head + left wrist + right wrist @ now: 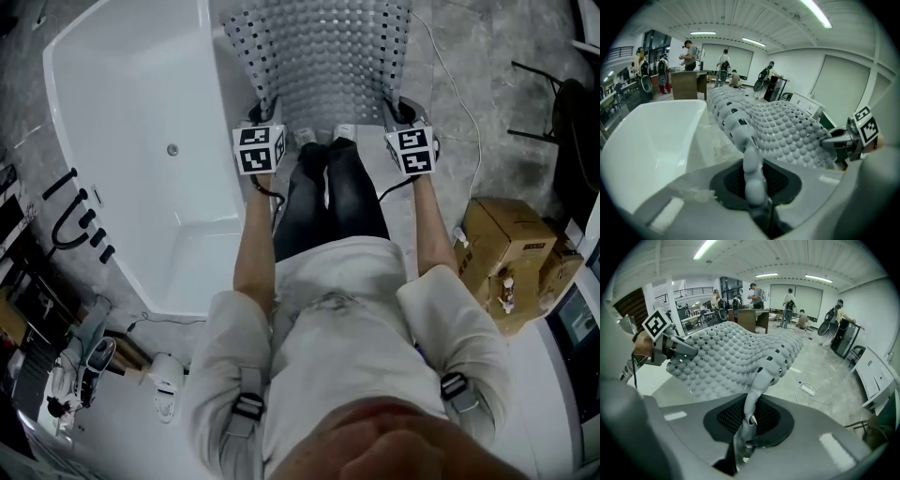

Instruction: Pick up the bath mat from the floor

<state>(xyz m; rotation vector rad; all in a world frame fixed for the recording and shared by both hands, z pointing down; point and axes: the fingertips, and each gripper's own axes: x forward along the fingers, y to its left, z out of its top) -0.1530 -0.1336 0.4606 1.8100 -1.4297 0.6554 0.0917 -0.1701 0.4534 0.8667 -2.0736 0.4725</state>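
This is a large open hall rigged as a mock bathroom, more lab or workshop than home. A white bathtub (141, 141) stands free on a bare concrete floor (506, 47), with cardboard boxes (511, 248) nearby. Strip lights (820, 278) run overhead, and people (724, 63) wearing backpacks work in the background.

Pale grey bath mat (319, 56) embossed all over with rounded bubbles and dotted with small dark square holes; plain white bathtub (122, 103); black-and-white square codes on the cubes (260, 148) of left gripper (263, 111) and right gripper (397, 111); brown cardboard boxes (511, 248); black trousers (333, 192); off-white shirt (337, 309); mottled grey floor (469, 56).
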